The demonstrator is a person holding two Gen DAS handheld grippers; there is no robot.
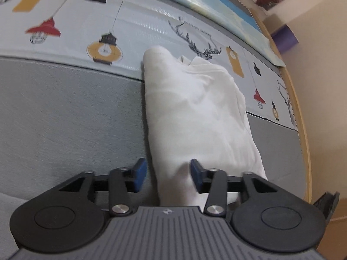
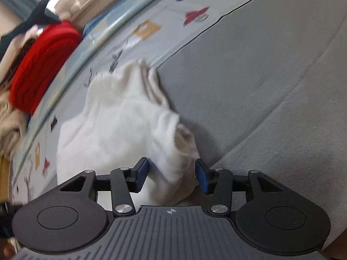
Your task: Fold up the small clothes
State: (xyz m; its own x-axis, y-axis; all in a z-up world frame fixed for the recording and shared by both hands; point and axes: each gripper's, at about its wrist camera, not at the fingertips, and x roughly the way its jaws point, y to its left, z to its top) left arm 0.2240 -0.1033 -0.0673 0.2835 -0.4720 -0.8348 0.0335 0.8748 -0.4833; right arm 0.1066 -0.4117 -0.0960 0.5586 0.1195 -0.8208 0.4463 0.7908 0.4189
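A small white garment [image 1: 195,112] lies bunched and partly folded on the grey bed cover [image 1: 65,119], its far end reaching onto the patterned sheet. My left gripper [image 1: 168,176] is open, its blue pads either side of the garment's near end. In the right wrist view the same white garment [image 2: 121,125] lies ahead, blurred by motion. My right gripper [image 2: 172,176] is open, with a fold of the white cloth between its blue pads [image 2: 143,173].
A sheet printed with lamps and deer [image 1: 108,32] covers the far part of the bed. A red knitted item [image 2: 41,65] and beige clothes [image 2: 8,125] are piled at the left. A wooden bed edge [image 1: 301,130] and a wall are on the right.
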